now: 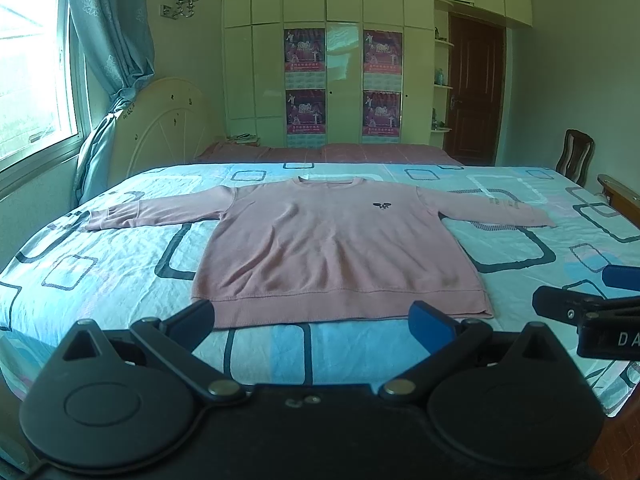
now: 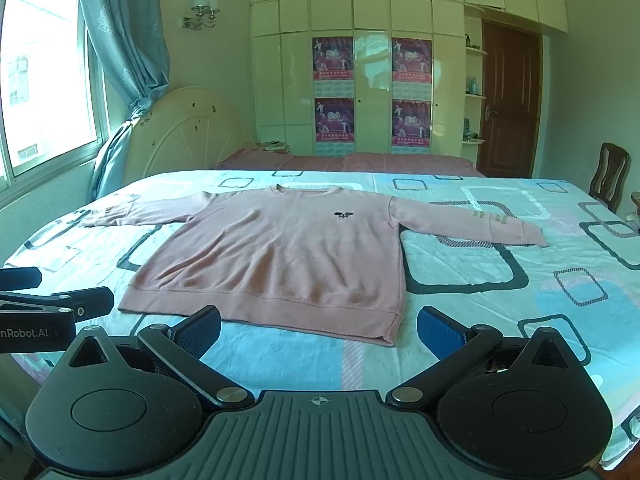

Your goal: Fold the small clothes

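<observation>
A pink long-sleeved sweater (image 1: 332, 248) lies flat on the bed, front up, both sleeves spread out sideways, hem toward me; it also shows in the right wrist view (image 2: 280, 256). My left gripper (image 1: 316, 322) is open and empty, just short of the hem's middle. My right gripper (image 2: 318, 330) is open and empty, near the hem's right corner. The right gripper also shows at the right edge of the left wrist view (image 1: 592, 300), and the left gripper at the left edge of the right wrist view (image 2: 56, 296).
The bed (image 1: 100, 264) has a light blue sheet with square patterns. A second bed with a reddish cover (image 1: 328, 152) stands behind, then a wardrobe (image 1: 340, 60). A window and curtain (image 1: 112, 40) are at left, a wooden chair (image 1: 576, 156) at right.
</observation>
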Demonstrator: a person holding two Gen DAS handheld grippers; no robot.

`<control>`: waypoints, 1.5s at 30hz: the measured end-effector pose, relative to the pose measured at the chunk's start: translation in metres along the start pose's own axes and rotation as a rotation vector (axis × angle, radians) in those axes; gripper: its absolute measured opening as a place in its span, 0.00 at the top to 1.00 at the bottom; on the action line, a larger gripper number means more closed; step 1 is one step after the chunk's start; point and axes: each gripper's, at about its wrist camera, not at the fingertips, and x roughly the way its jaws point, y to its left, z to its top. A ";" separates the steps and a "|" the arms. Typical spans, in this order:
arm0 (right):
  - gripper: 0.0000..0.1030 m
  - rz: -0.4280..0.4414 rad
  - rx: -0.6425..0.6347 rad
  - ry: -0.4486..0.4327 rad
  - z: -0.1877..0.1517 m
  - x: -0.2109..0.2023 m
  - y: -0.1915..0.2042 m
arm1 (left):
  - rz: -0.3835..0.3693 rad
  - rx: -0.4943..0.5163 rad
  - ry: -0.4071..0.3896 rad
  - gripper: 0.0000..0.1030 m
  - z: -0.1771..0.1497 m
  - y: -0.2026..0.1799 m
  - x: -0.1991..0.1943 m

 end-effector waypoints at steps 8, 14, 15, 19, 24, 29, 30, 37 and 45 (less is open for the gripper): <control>0.00 0.001 0.002 0.000 0.000 0.000 0.000 | 0.003 0.001 -0.001 0.00 0.002 0.000 0.000; 0.00 0.001 0.002 0.002 0.000 0.000 0.000 | -0.002 -0.005 0.004 0.00 0.001 0.000 0.000; 0.00 0.001 0.003 0.001 0.000 0.000 0.000 | -0.002 -0.005 0.003 0.00 0.001 0.000 0.000; 0.00 0.001 0.003 0.002 0.000 0.000 0.000 | 0.000 0.000 0.003 0.00 0.000 0.000 0.001; 0.00 -0.003 0.006 0.002 -0.001 0.000 -0.002 | 0.000 0.000 0.004 0.00 0.000 0.000 0.001; 0.00 -0.008 0.010 0.004 -0.002 0.001 -0.003 | -0.005 0.001 0.004 0.00 -0.001 -0.002 0.001; 0.00 -0.010 0.011 0.004 -0.002 0.001 -0.004 | -0.006 -0.002 0.003 0.00 -0.001 -0.001 0.001; 0.00 -0.026 0.036 -0.005 -0.001 0.009 -0.011 | -0.058 -0.071 0.026 0.00 0.000 0.003 0.010; 0.00 -0.072 0.068 -0.023 0.009 0.036 -0.023 | -0.119 -0.108 0.040 0.00 0.011 0.011 0.042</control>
